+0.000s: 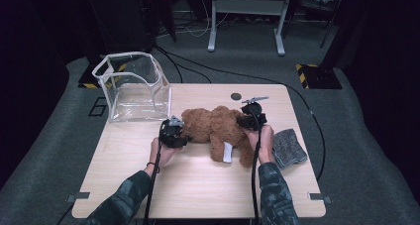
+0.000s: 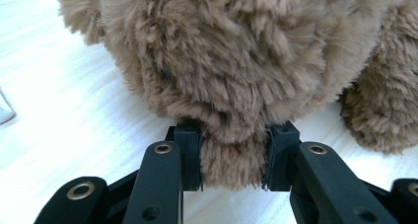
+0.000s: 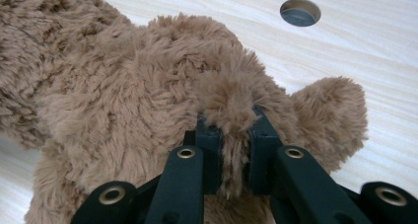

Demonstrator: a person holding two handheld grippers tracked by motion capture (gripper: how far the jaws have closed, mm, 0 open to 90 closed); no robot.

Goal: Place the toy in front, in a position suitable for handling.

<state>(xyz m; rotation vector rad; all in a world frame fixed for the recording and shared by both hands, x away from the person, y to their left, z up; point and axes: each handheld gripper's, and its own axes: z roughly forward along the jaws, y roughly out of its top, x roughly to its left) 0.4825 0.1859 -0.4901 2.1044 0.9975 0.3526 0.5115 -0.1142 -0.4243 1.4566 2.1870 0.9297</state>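
A brown plush teddy bear lies on the wooden table, with a white tag on one leg. My left gripper is at the bear's left end. In the left gripper view the bear bulges between the jaws, and my left gripper is shut on a wad of its fur. My right gripper is at the bear's right end. In the right gripper view my right gripper pinches a tuft of the bear tightly, next to a rounded ear or paw.
A clear plastic bag with white trim stands open at the table's back left corner. A grey folded cloth lies at the right edge. A round cable hole sits near the back edge. Black cables trail on the carpet behind.
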